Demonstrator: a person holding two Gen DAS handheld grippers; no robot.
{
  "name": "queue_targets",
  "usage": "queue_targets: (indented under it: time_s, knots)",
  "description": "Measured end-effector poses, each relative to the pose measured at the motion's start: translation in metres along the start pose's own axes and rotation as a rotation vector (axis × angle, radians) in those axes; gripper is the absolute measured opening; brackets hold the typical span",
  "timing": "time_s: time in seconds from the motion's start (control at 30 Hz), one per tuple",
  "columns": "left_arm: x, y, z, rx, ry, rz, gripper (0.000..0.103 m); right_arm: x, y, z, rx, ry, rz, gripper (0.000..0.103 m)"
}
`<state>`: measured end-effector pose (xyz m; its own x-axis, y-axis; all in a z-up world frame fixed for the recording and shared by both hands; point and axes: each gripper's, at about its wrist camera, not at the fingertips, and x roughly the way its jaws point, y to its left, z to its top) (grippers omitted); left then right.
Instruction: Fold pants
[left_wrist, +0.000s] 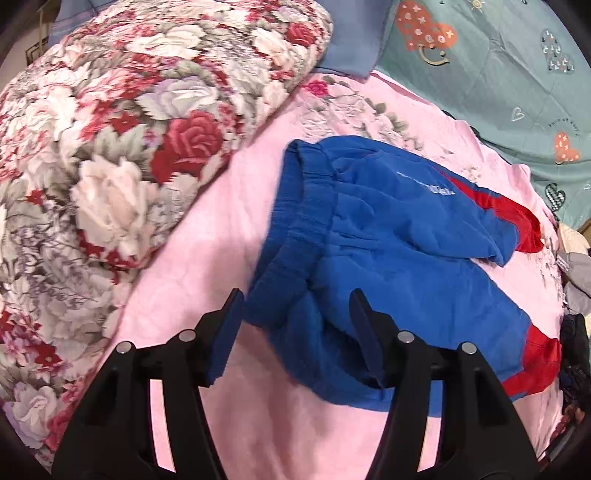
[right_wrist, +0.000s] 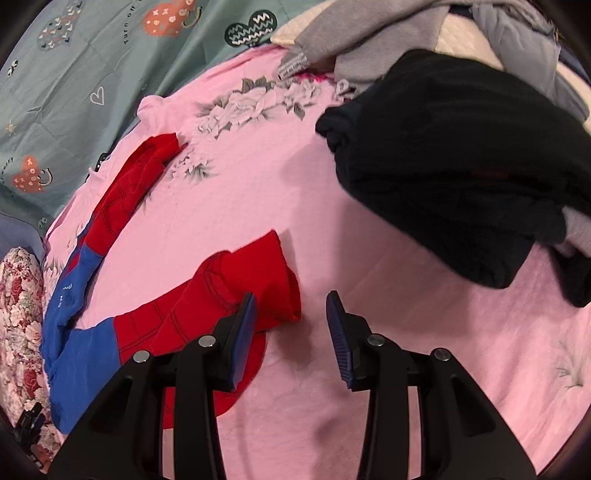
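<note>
Blue pants with red lower legs lie on a pink bedspread, waistband toward the left. My left gripper stands open over the near waistband corner; blue fabric lies between its fingers and the pads do not press on it. In the right wrist view the two red legs spread apart: one cuff is close, the other leg runs off to the upper left. My right gripper is open at the near cuff, its left finger over the red cloth, its right finger over bare bedspread.
A rolled floral quilt lies left of the pants. A teal sheet with heart prints borders the far side. A folded black garment and grey clothes are piled to the right of the red cuff.
</note>
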<state>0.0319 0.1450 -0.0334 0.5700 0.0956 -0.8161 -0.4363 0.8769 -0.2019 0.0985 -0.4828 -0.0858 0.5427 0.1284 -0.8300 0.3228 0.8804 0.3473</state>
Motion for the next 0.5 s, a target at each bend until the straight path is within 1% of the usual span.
queue_targets:
  time_s: [0.1, 0.17, 0.2, 0.27, 0.3, 0.33, 0.4, 0.5]
  knots:
    - [0.005, -0.018, -0.002, 0.040, 0.007, -0.019, 0.063, 0.015, -0.002, -0.002, 0.043, 0.049, 0.052, 0.042]
    - [0.007, -0.029, -0.005, 0.075, 0.011, -0.034, 0.065, 0.017, 0.002, -0.002, 0.040, 0.041, 0.062, 0.041]
    - [0.008, -0.036, -0.007, 0.102, 0.012, -0.040, 0.067, 0.019, 0.005, -0.002, 0.035, 0.043, 0.080, 0.040]
    - [0.012, -0.045, -0.010, 0.136, 0.014, -0.030, 0.068, 0.022, 0.011, -0.002, 0.017, 0.050, 0.111, 0.027]
    - [0.016, -0.048, -0.011, 0.149, 0.020, -0.021, 0.068, 0.023, 0.013, -0.002, 0.006, 0.046, 0.127, 0.010]
    - [0.019, -0.050, -0.012, 0.156, 0.030, -0.014, 0.068, 0.022, 0.014, -0.001, 0.007, 0.039, 0.137, 0.006]
    - [0.025, -0.049, -0.013, 0.150, 0.051, -0.010, 0.068, 0.015, 0.014, 0.000, 0.010, 0.013, 0.127, 0.005]
    - [0.030, -0.045, -0.013, 0.142, 0.063, 0.001, 0.068, -0.009, 0.010, 0.004, 0.007, -0.039, 0.111, 0.005]
